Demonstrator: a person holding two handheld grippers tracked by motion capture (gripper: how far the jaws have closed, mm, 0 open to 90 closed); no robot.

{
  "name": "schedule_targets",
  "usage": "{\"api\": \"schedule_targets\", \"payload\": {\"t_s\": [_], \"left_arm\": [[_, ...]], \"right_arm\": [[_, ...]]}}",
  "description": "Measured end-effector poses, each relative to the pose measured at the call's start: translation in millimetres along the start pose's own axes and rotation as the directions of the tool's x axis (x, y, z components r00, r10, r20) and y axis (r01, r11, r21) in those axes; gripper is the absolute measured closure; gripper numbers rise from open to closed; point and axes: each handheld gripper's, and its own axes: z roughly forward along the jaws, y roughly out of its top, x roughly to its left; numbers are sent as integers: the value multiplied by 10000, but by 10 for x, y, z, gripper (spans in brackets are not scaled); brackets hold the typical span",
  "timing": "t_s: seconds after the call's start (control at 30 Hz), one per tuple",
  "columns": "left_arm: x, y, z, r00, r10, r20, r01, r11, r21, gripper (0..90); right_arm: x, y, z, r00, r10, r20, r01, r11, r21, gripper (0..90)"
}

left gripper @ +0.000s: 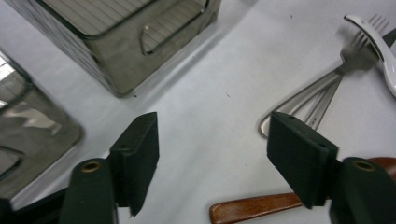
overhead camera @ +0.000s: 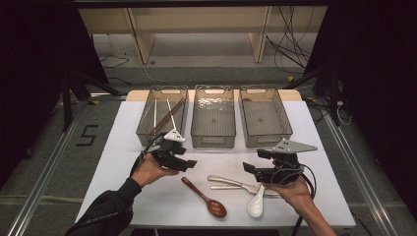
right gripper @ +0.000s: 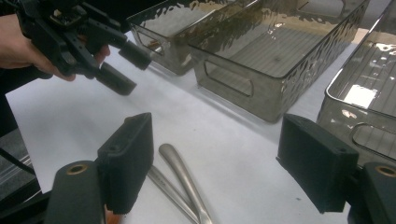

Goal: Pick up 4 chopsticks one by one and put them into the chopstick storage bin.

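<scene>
The cutlery lies loose on the worktop (overhead camera: 123, 147) near its front edge, between the two grippers. The wooden spoon (overhead camera: 204, 197) lies slantwise, bowl toward the front edge, handle end pointing toward the left gripper (overhead camera: 189, 163). Just to its right lie two metal pieces, the forks (overhead camera: 236, 184), side by side with handles pointing left. The white spoon (overhead camera: 256, 203) lies across their tine ends, bowl toward the front edge.

Left gripper: held above the worktop, jaws wide apart, nothing between them. In the left gripper view the wooden spoon handle (left gripper: 254, 207) sits below the right jaw, with the fork tines (left gripper: 359, 42) farther off.

Right gripper (overhead camera: 248, 168): held just above the fork tines, jaws wide apart and empty. The right gripper view shows the fork handles (right gripper: 180, 179) beside its left jaw.

Three bins stand in a row along the rear edge. The left bin (overhead camera: 147, 129) holds chopsticks (overhead camera: 166, 117). The middle bin (overhead camera: 213, 140) and right bin (overhead camera: 282, 137) hold nothing.
</scene>
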Motion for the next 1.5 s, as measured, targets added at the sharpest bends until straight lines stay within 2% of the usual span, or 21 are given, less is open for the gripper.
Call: {"api": "schedule_targets", "payload": {"t_s": [0.17,0.33,0.47,0.5,0.67,0.97,1.13,1.23,1.37,1.43,1.5], "left_arm": [[-59,-39,82,9995,230,227,-237,9991,344,491],[-98,-66,122,9977,553,398,-580,9957,716,662],[-149,-86,166,9948,877,517,-924,9911,963,756],[-167,-93,182,9949,828,578,-881,9915,959,776],[-209,-116,230,9898,1215,749,-1303,9833,1273,863],[-285,-143,296,9838,1519,954,-1651,9746,1510,888],[-315,-159,337,9834,1532,977,-1675,9727,1604,888],[-330,-165,363,9814,1660,968,-1809,9677,1753,889],[-349,-169,383,9811,1658,994,-1815,9671,1785,889],[-351,-172,388,9801,1701,1024,-1871,9639,1897,889],[-353,-183,399,9811,1655,1007,-1822,9648,1896,889]], "right_arm": [[-1,-1,7,10000,-12,-1,12,10000,10,276],[-2,-1,6,10000,-15,0,15,10000,19,276],[1,-1,9,10000,0,-8,0,10000,17,278],[2,-1,9,10000,-13,-5,13,10000,22,278],[5,-1,13,10000,-2,-14,2,10000,46,278],[7,-1,13,10000,-17,-16,17,10000,14,278],[0,-3,5,10000,-7,-18,7,10000,-28,278],[-12,-6,-4,10000,47,1,-47,10000,-35,278],[-22,-6,-12,10000,81,2,-81,10000,-50,278],[-20,-6,-12,10000,43,-11,-43,10000,-68,278],[-16,-5,-14,10000,67,-20,-67,10000,-43,278]]}}
